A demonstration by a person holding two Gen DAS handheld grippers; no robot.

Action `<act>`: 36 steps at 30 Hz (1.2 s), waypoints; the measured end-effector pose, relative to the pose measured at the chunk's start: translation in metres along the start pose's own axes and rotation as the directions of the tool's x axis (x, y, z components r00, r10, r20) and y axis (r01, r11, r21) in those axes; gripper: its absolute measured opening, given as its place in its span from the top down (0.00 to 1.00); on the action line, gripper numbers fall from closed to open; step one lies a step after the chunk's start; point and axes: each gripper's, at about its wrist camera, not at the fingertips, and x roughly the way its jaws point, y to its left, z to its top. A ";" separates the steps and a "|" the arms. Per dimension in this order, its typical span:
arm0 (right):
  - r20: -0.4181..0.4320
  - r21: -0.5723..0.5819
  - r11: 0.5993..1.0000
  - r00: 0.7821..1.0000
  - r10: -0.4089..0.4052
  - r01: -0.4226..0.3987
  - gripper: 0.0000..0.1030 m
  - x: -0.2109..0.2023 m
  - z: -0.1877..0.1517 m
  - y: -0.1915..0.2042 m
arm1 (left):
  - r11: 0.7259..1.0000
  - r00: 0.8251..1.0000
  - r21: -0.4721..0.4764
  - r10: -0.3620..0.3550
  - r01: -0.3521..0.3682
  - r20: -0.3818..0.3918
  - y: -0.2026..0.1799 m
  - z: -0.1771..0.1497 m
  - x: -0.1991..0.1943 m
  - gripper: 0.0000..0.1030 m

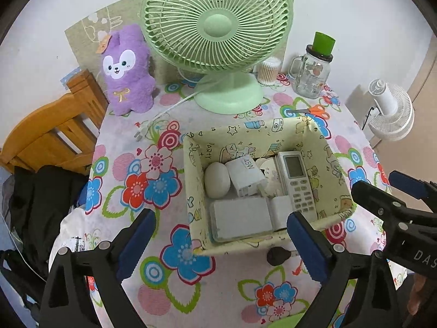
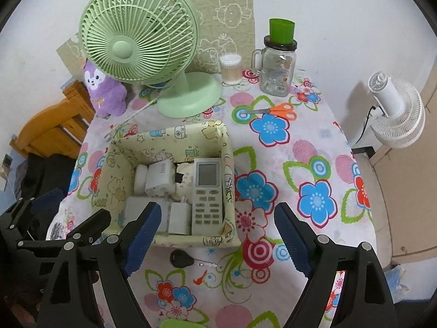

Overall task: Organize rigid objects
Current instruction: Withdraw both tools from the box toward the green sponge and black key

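I am holding my left gripper (image 1: pixel 221 242) spread wide, nothing between its 2 blue pads, hovering over the near left corner of the fabric storage box (image 1: pixel 191 169). My right gripper (image 2: pixel 218 236) is also standing wide apart and empty, hanging above the box's near right corner; neither claw is touching anything that I can see.

Counting what is sitting on the floral tablecloth (image 2: pixel 300 147): 1 storage box, 1 green desk fan (image 1: pixel 218 27), 1 purple plush rabbit (image 1: pixel 127 73), 1 glass mug jar (image 1: pixel 311 76) wearing 1 green cup (image 1: pixel 323 42) upside-down on its lid, 1 tub of cotton swabs (image 1: pixel 269 71), 1 pair of orange-handled scissors (image 2: pixel 275 110) and 1 black key (image 2: pixel 181 258). A white fan (image 2: pixel 396 112) is standing beyond the table's right edge, and a wooden chair (image 1: pixel 49 136) is waiting beyond its left edge.

The box is sitting near the middle of the table, toward the front edge, with the key lying just outside its near wall. Inside it I am seeing 1 white remote control (image 1: pixel 297 183) along the right wall, 1 white 45W charger (image 1: pixel 245 175), 1 white egg-shaped thing (image 1: pixel 217 180) by the left wall, 1 flat white block (image 1: pixel 240 217) at the near wall, 1 smaller white adapter (image 2: pixel 180 216) beside the remote, and a round pale item half hidden under them.
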 end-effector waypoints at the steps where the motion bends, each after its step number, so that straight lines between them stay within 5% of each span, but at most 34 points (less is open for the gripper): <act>1: 0.003 -0.004 1.000 1.000 0.001 -0.001 0.15 -0.002 -0.001 0.001 | 1.000 1.000 -0.002 -0.001 0.001 0.001 0.000 -0.001 -0.001 0.05; 9: 0.032 -0.024 1.000 0.999 0.007 -0.006 0.06 -0.019 -0.009 0.008 | 1.000 1.000 -0.005 -0.012 0.012 0.024 0.000 -0.012 -0.019 0.05; 36: 0.055 -0.034 0.999 0.998 -0.002 0.004 0.05 -0.043 -0.074 0.004 | 0.996 0.997 -0.039 -0.075 0.075 0.012 -0.019 -0.076 -0.035 0.05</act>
